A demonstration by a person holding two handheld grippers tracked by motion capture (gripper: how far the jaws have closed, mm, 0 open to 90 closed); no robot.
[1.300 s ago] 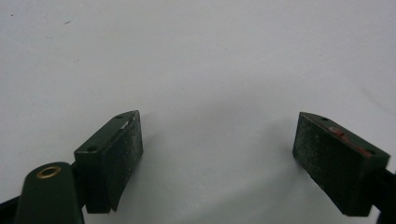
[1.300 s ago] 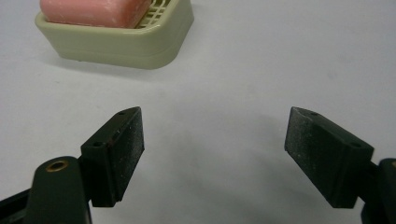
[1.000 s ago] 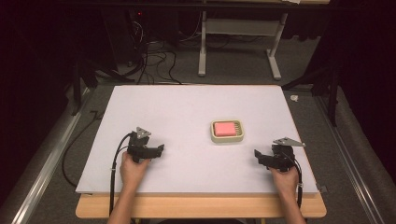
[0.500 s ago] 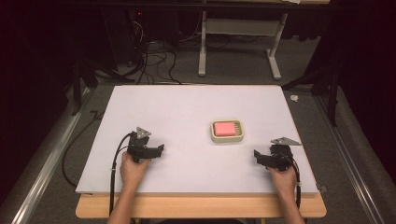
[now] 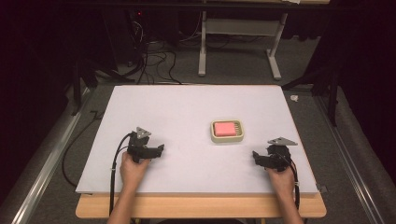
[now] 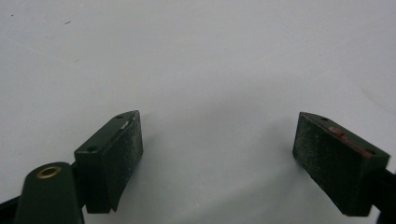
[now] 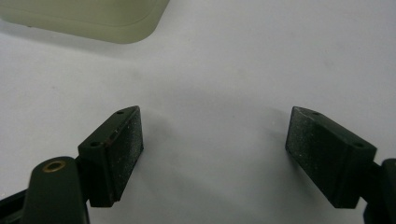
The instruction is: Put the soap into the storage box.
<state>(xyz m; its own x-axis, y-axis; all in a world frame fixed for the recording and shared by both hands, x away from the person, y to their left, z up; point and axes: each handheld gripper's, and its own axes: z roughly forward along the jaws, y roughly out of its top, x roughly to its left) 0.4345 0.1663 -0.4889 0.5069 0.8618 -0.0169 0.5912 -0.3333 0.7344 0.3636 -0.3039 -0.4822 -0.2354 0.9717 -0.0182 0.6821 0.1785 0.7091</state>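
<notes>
A cream soap dish (image 5: 227, 136) with a pink block (image 5: 224, 128) in it stands on the white tabletop (image 5: 187, 107), right of centre. My left gripper (image 5: 160, 150) rests low over the table at the near left. In the left gripper view its jaws (image 6: 217, 126) are open over bare white surface. My right gripper (image 5: 255, 157) sits at the near right, a short way in front of and to the right of the dish. Its jaws (image 7: 215, 121) are open and have just been opening, with nothing between them. A corner of the dish (image 7: 93, 16) shows beyond its left jaw.
The white top lies on a wooden table whose front edge (image 5: 201, 205) runs between the person's forearms. Past the far edge are a metal stand (image 5: 238, 42) and loose cables (image 5: 149, 60) on the floor. Rails run along both sides.
</notes>
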